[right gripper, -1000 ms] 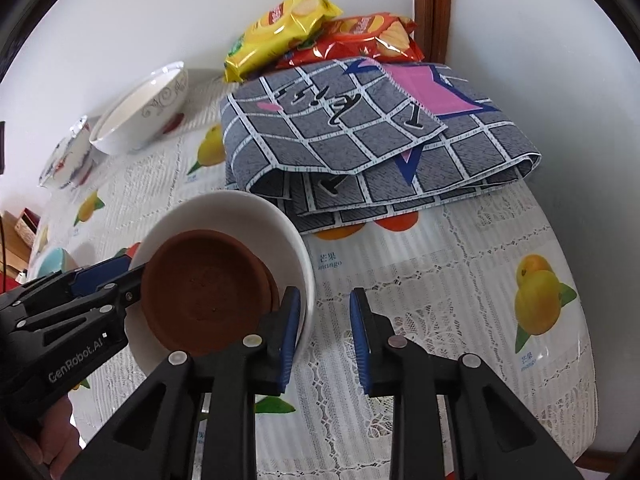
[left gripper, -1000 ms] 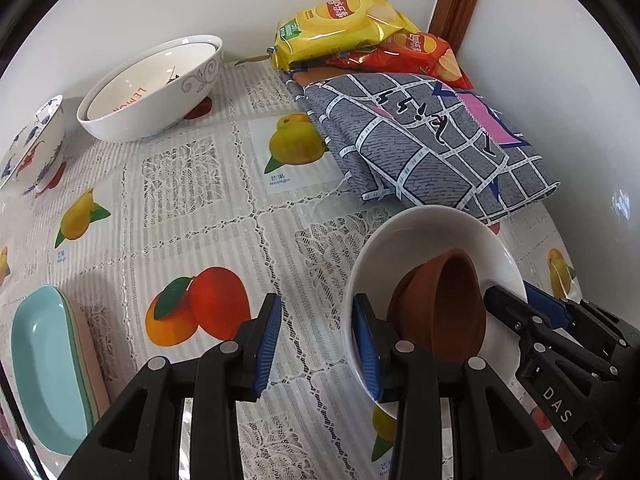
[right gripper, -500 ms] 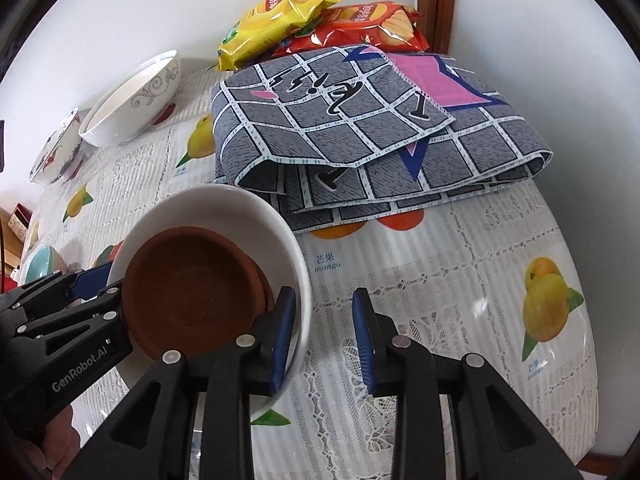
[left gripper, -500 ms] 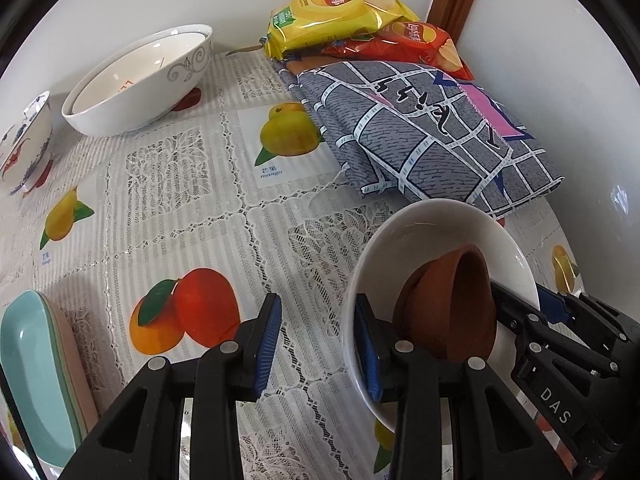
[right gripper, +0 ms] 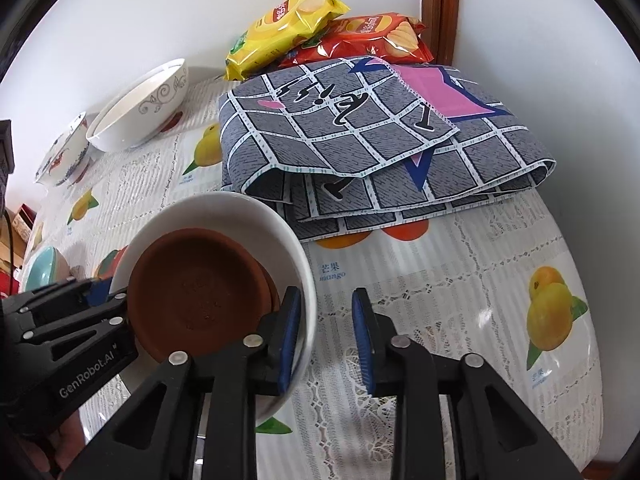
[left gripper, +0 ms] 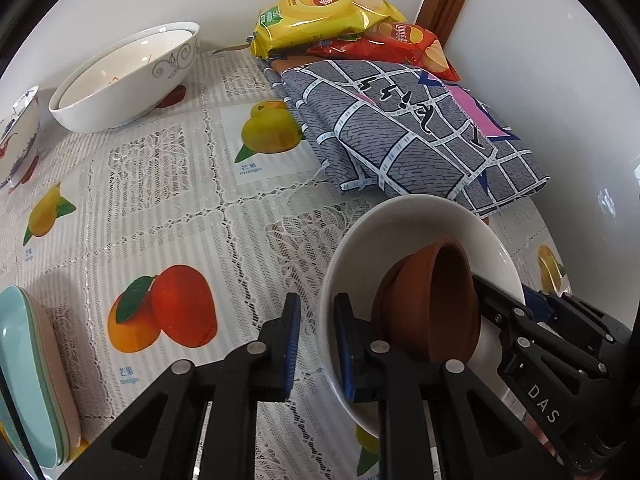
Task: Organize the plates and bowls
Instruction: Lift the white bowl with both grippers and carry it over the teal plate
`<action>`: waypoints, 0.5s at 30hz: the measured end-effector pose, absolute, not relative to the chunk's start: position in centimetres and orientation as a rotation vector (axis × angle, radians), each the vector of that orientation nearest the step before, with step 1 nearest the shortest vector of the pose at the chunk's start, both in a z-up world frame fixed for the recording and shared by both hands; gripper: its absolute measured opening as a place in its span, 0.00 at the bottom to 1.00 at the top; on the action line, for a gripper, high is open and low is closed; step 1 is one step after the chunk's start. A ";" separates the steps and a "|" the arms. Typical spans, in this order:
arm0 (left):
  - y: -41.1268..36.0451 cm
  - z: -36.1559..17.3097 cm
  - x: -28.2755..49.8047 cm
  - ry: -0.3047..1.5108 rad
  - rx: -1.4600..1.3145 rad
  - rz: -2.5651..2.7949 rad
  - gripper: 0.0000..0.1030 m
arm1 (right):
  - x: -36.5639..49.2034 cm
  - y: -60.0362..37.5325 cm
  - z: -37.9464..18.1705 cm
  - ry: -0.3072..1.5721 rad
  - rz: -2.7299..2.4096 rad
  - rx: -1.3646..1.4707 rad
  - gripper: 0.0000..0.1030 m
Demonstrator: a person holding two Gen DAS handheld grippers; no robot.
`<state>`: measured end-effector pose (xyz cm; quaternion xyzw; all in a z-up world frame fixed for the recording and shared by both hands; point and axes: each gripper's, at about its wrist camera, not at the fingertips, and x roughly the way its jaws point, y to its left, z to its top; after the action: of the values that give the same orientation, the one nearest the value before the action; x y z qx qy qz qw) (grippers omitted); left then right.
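A white bowl (left gripper: 408, 216) with brown clay dishes (left gripper: 436, 300) stacked in it is held tilted between my two grippers. My left gripper (left gripper: 316, 344) straddles the bowl's near rim, jaws apart around the wall. My right gripper (right gripper: 326, 340) straddles the opposite rim (right gripper: 308, 280), one finger inside the bowl beside the brown dishes (right gripper: 200, 292), jaws also apart. A large white patterned bowl (left gripper: 124, 76) and a small blue-and-red painted bowl (left gripper: 18, 128) stand at the back left. Teal and pink plates (left gripper: 28, 384) are stacked at the left edge.
A folded grey checked cloth (left gripper: 404, 128) lies at the back right, with yellow (left gripper: 324, 12) and red (left gripper: 400, 44) crisp bags behind it against the wall. The fruit-print tablecloth (left gripper: 160, 208) covers the table. A wall stands close on the right.
Both grippers and the white bowl have moved forward toward the cloth and tilted a little more. The jaws' gaps look unchanged.
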<state>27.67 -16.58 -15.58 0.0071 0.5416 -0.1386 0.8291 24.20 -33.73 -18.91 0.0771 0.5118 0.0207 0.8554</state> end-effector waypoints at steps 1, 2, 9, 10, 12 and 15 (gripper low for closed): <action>-16.6 -15.6 27.6 1.150 0.011 -0.300 0.11 | 24.2 -33.8 -18.9 1.075 0.050 0.176 0.17; -16.7 -15.6 27.6 1.149 0.008 -0.308 0.10 | 24.1 -33.8 -18.9 1.073 0.060 0.195 0.13; -16.5 -15.5 27.3 1.132 -0.022 -0.296 0.09 | 23.5 -33.9 -19.0 1.068 0.064 0.266 0.10; -16.5 -15.5 27.2 1.131 -0.025 -0.293 0.09 | 23.4 -33.9 -19.0 1.069 0.061 0.268 0.10; -16.5 -15.4 26.9 1.128 -0.016 -0.295 0.09 | 23.3 -33.9 -19.0 1.071 0.055 0.282 0.10; -16.7 -15.3 26.5 1.124 -0.003 -0.303 0.09 | 22.9 -33.9 -18.9 1.075 0.045 0.283 0.09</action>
<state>26.53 -16.68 -15.33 -0.0012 0.5309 -0.1429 0.8353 22.91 -33.93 -18.93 0.1344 0.5100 0.0216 0.8493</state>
